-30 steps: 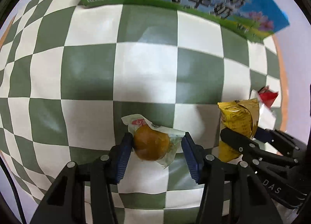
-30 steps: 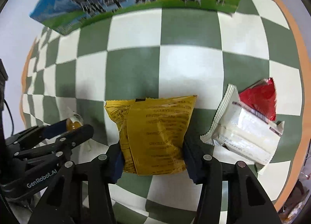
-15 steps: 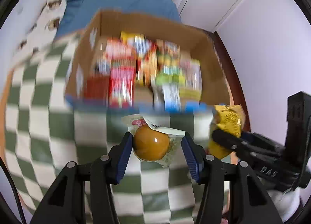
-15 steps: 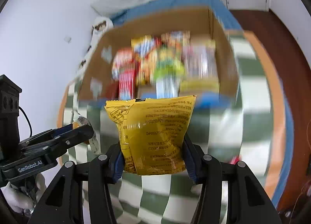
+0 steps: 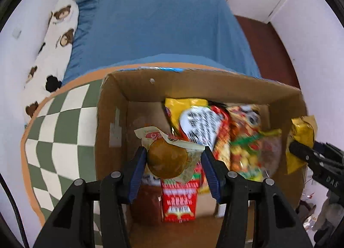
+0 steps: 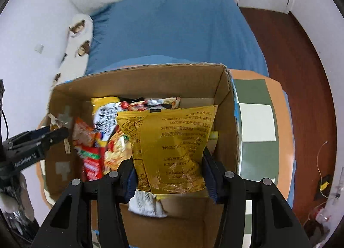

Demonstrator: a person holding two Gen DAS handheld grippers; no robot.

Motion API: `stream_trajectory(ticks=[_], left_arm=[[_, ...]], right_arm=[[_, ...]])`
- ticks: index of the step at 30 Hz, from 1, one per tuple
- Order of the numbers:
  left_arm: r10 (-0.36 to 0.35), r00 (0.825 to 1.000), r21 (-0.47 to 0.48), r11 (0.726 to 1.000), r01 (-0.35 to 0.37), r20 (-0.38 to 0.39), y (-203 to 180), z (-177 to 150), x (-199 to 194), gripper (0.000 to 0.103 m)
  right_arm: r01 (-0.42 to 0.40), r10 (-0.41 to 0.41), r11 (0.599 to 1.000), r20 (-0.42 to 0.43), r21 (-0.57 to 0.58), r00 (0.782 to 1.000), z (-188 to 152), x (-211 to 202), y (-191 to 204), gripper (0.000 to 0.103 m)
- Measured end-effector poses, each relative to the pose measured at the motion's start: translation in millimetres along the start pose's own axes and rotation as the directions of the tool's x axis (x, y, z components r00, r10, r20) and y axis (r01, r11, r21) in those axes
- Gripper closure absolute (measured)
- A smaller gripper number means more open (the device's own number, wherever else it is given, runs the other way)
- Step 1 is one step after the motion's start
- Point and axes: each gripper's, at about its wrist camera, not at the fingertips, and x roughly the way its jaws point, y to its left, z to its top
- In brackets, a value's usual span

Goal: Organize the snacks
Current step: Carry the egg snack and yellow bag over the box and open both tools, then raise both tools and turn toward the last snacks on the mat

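Behind the cardboard box [image 5: 111, 119] a blue bed [image 5: 161, 28] fills the room, and the box stands on a green-and-white checked table [image 5: 62, 132]. Between the jaws of the left gripper [image 5: 174, 162] sits a round brown pastry in clear wrap [image 5: 167, 158], pinched from both sides, above the left part of the box. The right gripper [image 6: 169, 175] clamps a yellow snack bag [image 6: 172, 144] upright over the right part of the box, beside the packets [image 6: 103, 140] inside.

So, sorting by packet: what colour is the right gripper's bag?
Yellow bag, dark print; right wrist view shows it best.
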Motion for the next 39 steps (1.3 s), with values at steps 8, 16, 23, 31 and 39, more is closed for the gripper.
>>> stream_trajectory(ticks=[8,16,23,31,39], left_arm=[[0.008,0.997,-0.033,0.999,-0.010,-0.075,15,26,41,0.012],[0.007,0.998,-0.039,0.999,-0.009,-0.056,10,14,35,0.011],[0.003,1.000,-0.048,0.999,-0.002,0.014,-3,-16,10,0.011],[0.033,0.989,-0.036,0.999,-0.028,0.141,-20,-62,-37,0.011],[0.044,0.943,-0.006,0.999,-0.045,0.331,-44,-120,-94,0.011]], right_arm=[[0.050,-0.048,0.997,-0.043,0.064,0.998,26,27,-9,0.006],[0.057,-0.056,0.997,-0.023,0.045,0.998,16,25,-3,0.006],[0.082,-0.082,0.997,0.028,0.002,0.996,-12,12,9,0.006],[0.120,-0.112,0.992,0.145,-0.046,0.983,-57,-23,24,0.006],[0.135,-0.110,0.988,0.278,-0.073,0.954,-114,-74,37,0.006]])
